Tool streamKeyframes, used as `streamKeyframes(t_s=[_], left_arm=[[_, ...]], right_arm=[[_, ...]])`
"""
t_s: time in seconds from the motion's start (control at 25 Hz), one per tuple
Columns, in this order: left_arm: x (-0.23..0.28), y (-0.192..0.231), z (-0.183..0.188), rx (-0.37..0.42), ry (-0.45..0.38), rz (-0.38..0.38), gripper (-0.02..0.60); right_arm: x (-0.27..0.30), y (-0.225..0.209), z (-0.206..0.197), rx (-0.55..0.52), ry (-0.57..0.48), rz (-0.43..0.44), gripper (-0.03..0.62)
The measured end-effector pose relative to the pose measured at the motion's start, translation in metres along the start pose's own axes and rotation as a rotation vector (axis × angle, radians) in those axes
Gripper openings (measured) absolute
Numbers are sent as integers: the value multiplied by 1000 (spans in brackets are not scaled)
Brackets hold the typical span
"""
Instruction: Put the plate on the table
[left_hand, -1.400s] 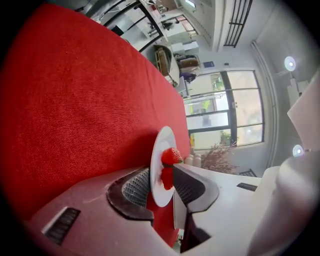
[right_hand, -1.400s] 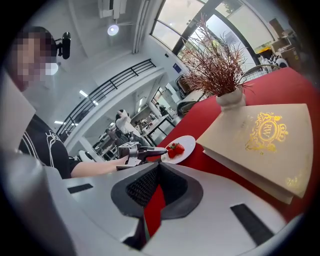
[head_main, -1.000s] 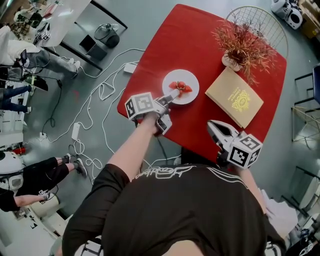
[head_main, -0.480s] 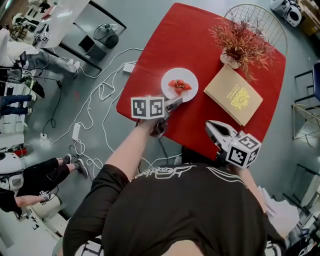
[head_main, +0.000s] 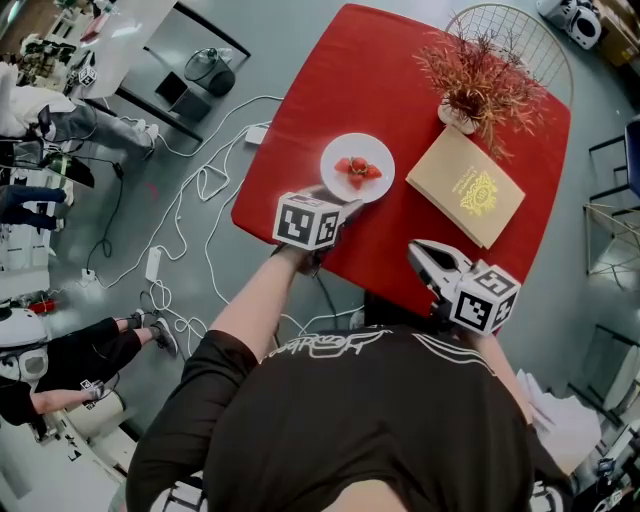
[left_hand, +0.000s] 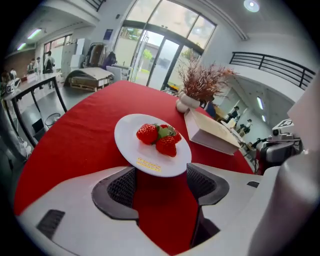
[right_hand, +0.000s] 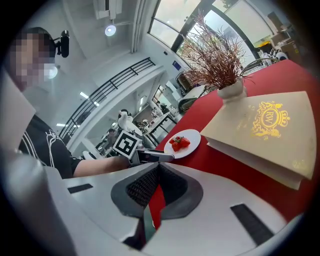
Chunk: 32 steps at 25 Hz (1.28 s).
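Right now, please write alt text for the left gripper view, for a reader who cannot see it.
A white plate of strawberries rests on the red table, just beyond the open jaws of the left gripper; a book lies behind.

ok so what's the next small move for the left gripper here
Probably draw the left gripper straight back, clear of the plate. The plate, with its strawberries, already rests flat on the red table, and the gripper's jaws stand apart at its near rim, pressing on nothing.

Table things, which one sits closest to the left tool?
The plate of strawberries, just beyond the open left tool; the book and the potted twigs lie farther right.
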<state>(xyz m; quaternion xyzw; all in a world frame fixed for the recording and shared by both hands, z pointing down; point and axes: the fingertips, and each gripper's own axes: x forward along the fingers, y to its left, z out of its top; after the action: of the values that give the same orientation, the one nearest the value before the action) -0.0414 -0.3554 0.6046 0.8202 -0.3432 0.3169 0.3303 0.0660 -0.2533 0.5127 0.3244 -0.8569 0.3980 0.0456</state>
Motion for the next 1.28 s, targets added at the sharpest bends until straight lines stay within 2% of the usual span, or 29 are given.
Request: streamKeyframes(t_s=[0.12,0.64,1.04,1.16,1.28], left_arm=[[0,-1,-3,37,16,8,299],[-7,2,-14,54,62,7,299],[-42,-17,-17,32,23,-20,298],[-67,-33,-18,15,-15,-51,245],[-97,-60,-20,-32,-80,-113,65]], right_arm=[[0,0,0,-2,2,0,8],[0,4,-1,-4,-6,7,8],[-6,28,2,-49,-20,21,8],[-11,41,3,-67,-32,25,8],[-18,57,5,-95,-52,32,8]])
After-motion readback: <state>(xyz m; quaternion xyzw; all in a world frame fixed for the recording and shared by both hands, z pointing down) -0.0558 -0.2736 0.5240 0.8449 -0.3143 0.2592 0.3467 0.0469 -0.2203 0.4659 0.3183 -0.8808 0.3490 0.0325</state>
